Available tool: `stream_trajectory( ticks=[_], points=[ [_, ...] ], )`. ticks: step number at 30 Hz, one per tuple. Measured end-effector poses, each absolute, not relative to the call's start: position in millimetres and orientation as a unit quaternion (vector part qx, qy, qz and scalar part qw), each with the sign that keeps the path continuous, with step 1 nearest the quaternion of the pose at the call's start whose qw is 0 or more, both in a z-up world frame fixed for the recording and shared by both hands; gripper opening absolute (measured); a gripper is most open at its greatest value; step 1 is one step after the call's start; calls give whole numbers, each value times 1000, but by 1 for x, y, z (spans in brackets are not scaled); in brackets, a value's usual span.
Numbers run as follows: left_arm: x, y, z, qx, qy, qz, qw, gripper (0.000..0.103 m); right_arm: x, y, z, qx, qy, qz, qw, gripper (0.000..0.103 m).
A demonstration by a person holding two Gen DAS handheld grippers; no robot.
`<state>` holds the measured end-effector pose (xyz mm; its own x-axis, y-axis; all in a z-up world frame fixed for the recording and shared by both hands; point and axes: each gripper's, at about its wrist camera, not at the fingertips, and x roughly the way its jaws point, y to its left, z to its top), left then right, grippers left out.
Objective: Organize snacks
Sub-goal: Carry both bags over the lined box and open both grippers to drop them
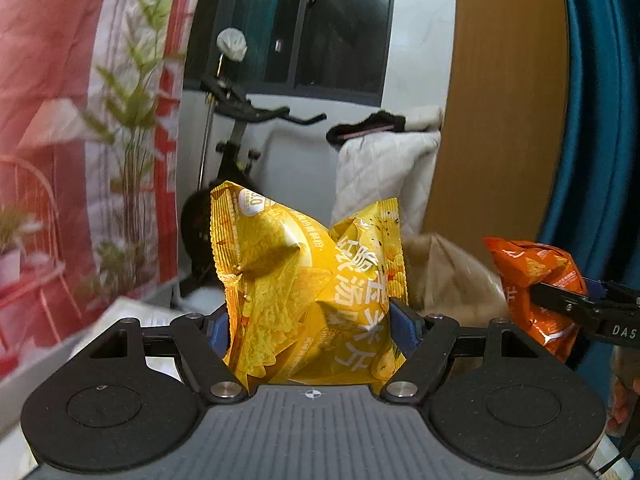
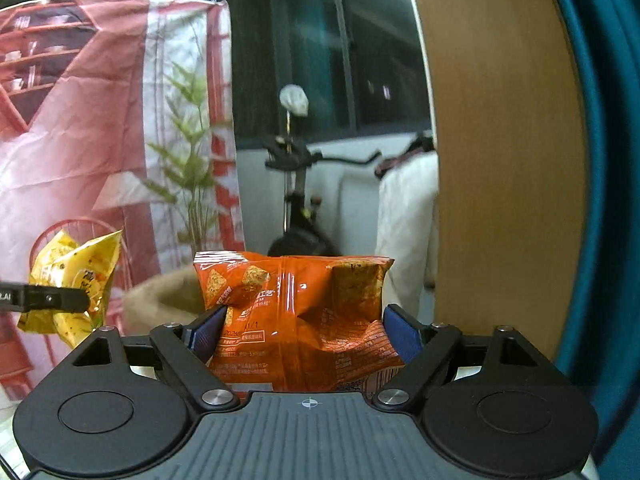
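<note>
Yellow chip bag (image 1: 312, 292) pinched in the left hand-held gripper (image 1: 310, 320); orange bag (image 2: 298, 320) clamped in the right hand-held gripper (image 2: 306, 330).

You are working in a lived-in room of a home. An exercise bike (image 2: 298, 196) is standing before a dark window (image 2: 360, 60), with a white quilted cover (image 1: 384, 176) draped beside it. A printed red backdrop cloth (image 2: 80, 120) is hanging at your left, a leafy plant (image 2: 192, 152) is growing near it, and a wooden panel (image 2: 500, 140) is rising at your right.

Yellow bag (image 1: 312, 292) left of orange bag (image 1: 536, 284); burlap sack (image 1: 444, 276) behind, between.
</note>
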<state>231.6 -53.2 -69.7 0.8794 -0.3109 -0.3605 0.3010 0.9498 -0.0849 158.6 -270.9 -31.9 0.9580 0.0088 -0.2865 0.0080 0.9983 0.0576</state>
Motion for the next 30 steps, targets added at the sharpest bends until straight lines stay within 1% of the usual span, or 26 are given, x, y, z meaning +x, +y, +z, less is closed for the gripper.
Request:
stream_trajectory(
  ticks=[6, 12, 14, 16, 18, 19, 24, 27, 30],
  points=[
    [285, -78, -49, -5, 184, -163, 969, 77, 228, -276, -17, 25, 134, 3, 991, 81],
    [320, -91, -63, 3, 207, -167, 964, 78, 286, -277, -32, 36, 159, 7, 987, 81],
    [332, -91, -71, -1, 228, -169, 959, 81, 298, -277, -42, 45, 172, 6, 984, 81],
    [340, -94, -78, 16, 238, -171, 956, 85, 308, -279, -51, 52, 187, 4, 981, 83],
    [346, -98, -82, 32, 244, -175, 953, 85, 315, -280, -60, 53, 202, 7, 978, 85],
    [349, -99, -82, 34, 247, -178, 952, 85, 319, -280, -62, 57, 207, 10, 977, 84],
    [358, -93, -71, 13, 263, -186, 947, 83, 321, -286, -63, 85, 209, 13, 974, 85],
    [341, -79, -61, -6, 263, -180, 948, 82, 310, -292, -56, 99, 208, 9, 973, 84],
    [311, -57, -56, -31, 246, -175, 953, 82, 290, -295, -48, 111, 193, 8, 975, 84]
  ],
)
